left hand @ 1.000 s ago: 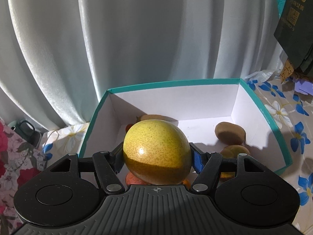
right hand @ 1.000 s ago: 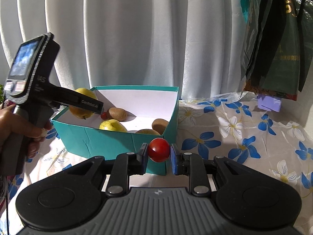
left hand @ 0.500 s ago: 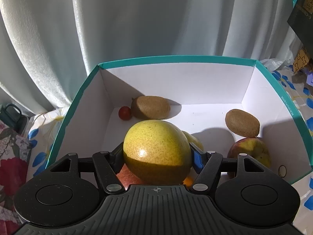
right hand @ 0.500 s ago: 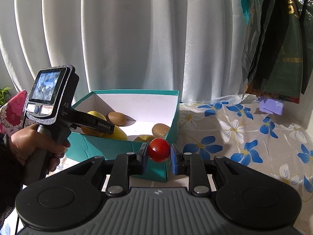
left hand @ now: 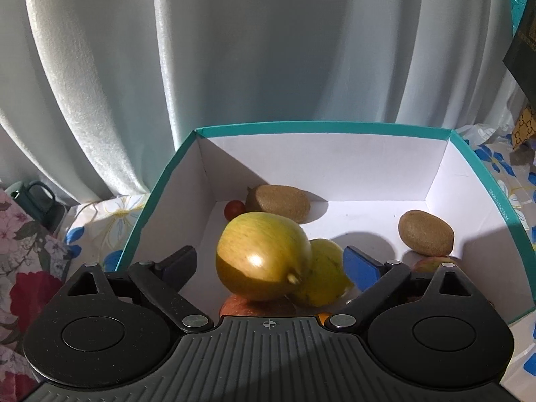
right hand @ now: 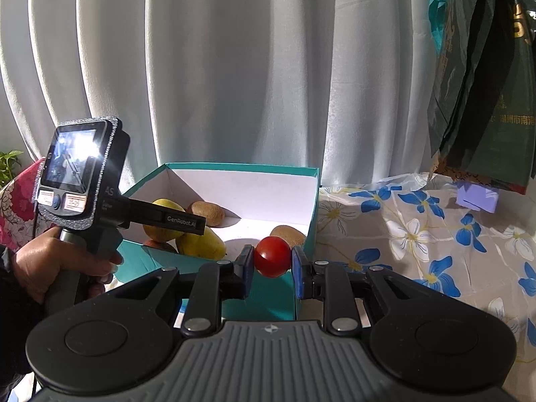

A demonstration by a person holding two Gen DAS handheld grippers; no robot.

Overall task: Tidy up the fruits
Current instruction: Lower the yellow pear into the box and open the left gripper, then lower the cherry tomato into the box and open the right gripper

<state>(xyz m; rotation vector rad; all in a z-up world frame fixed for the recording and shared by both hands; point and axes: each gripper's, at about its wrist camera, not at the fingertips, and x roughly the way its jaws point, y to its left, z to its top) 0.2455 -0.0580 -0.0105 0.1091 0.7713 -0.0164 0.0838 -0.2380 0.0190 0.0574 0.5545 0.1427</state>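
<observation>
Left gripper [left hand: 269, 264] over teal box [left hand: 321, 128], jaws opening.
Yellow-green pear [left hand: 263, 261] between the pads, touching neither, resting on other fruit; two kiwis [left hand: 278, 202] and a cherry tomato [left hand: 234, 209] behind.

"GenRobot.AI" in pale letters along the black finger of the left gripper [right hand: 181, 222], with "AS" on its body beside the screen. Gold Chinese characters on the dark green bag [right hand: 495, 100] hanging at right, too blurred to read in full. Tiny print along the teal box rim [left hand: 499, 206], not legible.
</observation>
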